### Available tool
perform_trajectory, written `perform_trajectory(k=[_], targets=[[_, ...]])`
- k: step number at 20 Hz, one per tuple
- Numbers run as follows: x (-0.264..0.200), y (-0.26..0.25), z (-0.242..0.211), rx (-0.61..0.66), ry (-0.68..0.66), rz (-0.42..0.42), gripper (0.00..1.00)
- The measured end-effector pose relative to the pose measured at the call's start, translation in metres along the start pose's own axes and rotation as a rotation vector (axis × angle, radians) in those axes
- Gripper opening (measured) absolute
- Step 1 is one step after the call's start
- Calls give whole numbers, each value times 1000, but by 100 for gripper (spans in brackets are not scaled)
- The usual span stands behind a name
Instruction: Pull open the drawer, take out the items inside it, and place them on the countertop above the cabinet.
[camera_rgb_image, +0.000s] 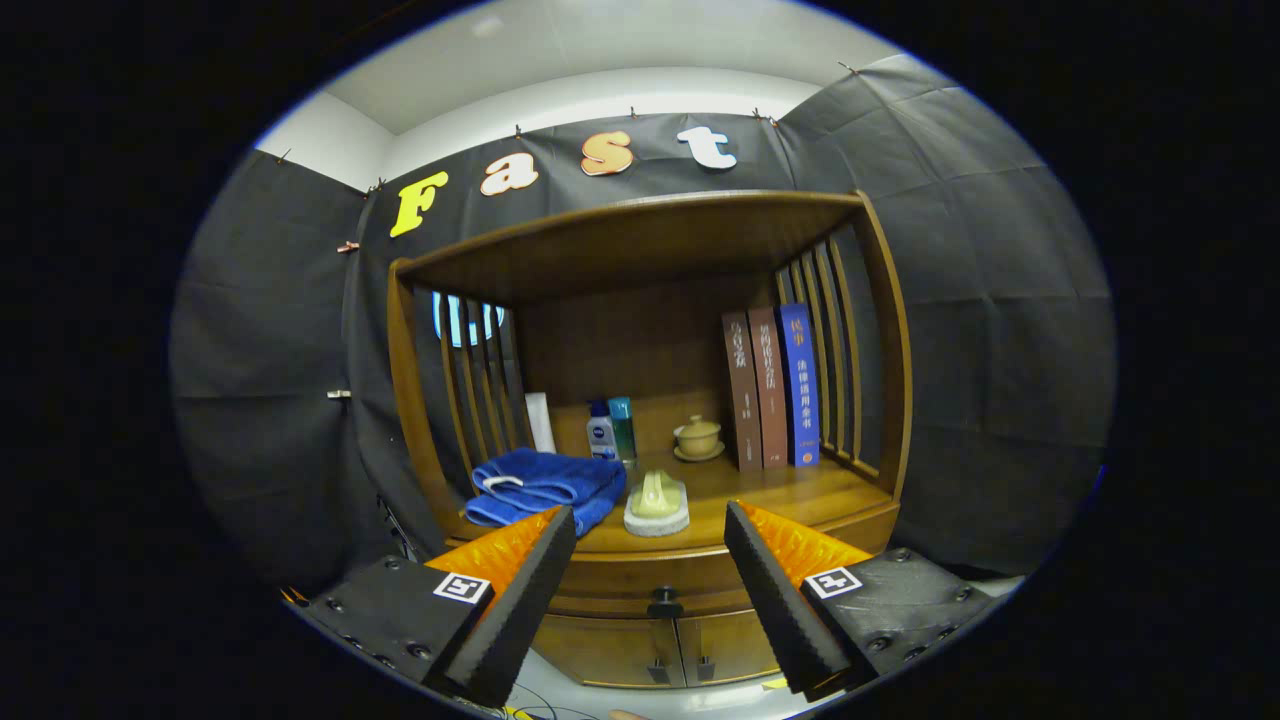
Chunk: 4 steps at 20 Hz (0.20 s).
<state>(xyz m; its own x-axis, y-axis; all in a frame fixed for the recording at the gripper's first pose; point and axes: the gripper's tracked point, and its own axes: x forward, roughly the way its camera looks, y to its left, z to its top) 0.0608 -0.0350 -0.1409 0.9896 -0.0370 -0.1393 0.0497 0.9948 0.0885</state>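
Drawer shut, jaws open
The gripper (650, 575) holds nothing; the drawer (650, 575) sits closed, its knob (664, 603) between the fingers. A towel (545, 487) and brush (657, 503) lie on the tabletop (800, 492).

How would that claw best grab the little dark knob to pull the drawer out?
Grip the drawer knob by its round head, coming straight in from the front. It sticks out from the closed drawer front, between the open gripper fingers, so they can probably close on its two sides.
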Motion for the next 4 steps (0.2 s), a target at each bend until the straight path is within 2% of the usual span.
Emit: perform_trajectory(k=[4], targets=[[-27, 4, 66, -57, -31, -29, 98]])
